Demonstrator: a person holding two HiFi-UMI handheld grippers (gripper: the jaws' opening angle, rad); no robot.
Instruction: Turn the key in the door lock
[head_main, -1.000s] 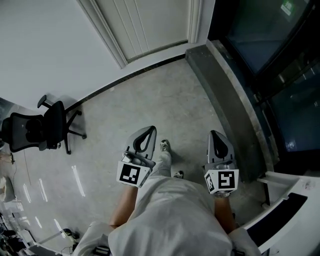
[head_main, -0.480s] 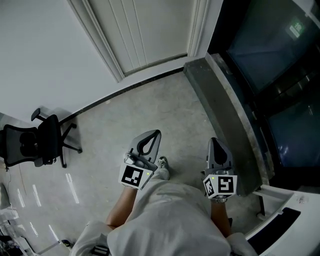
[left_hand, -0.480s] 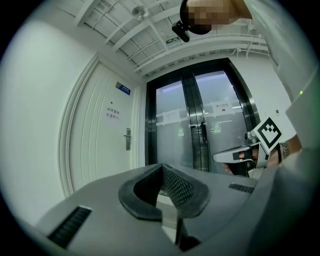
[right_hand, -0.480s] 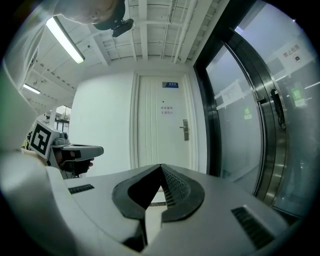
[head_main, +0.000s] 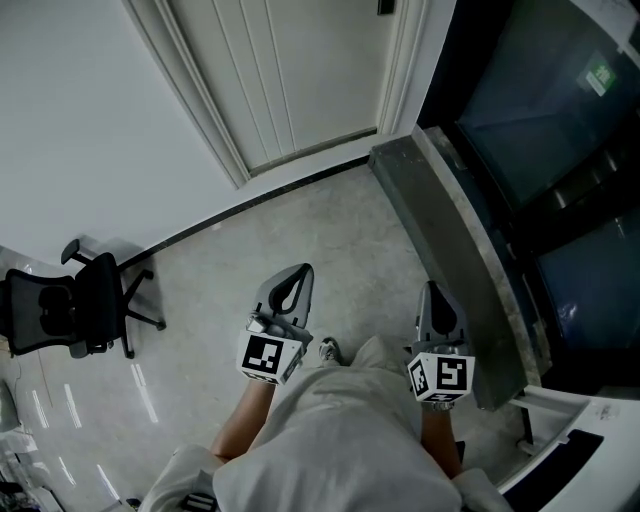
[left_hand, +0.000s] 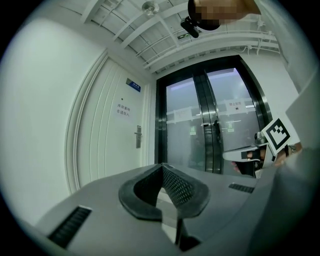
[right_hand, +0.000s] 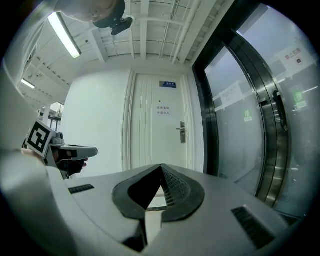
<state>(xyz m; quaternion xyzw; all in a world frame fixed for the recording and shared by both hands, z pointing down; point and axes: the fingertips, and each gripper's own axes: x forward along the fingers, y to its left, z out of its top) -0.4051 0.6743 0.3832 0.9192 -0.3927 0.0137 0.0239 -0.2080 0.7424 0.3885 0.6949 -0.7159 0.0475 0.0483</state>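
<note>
A white panelled door (head_main: 290, 80) stands ahead across the floor. Its metal lock plate and lever handle (right_hand: 182, 132) show in the right gripper view, and again as a small lock plate (left_hand: 138, 136) in the left gripper view. It is too far off to make out a key. My left gripper (head_main: 300, 272) and right gripper (head_main: 434, 290) are held level in front of the person's body, side by side, both pointing at the door. The left gripper (left_hand: 162, 167) is shut and holds nothing. The right gripper (right_hand: 161, 167) is also shut and bare.
A black office chair (head_main: 60, 310) stands by the white wall at the left. Dark glass doors (head_main: 560, 150) with a grey stone sill (head_main: 450, 230) run along the right. A white piece of furniture (head_main: 585, 445) sits at the bottom right. A paper notice (right_hand: 161, 110) hangs on the door.
The person has walked towards the door with both grippers carried along. The door fills more of the head view, and the chair has slid towards the left edge.
</note>
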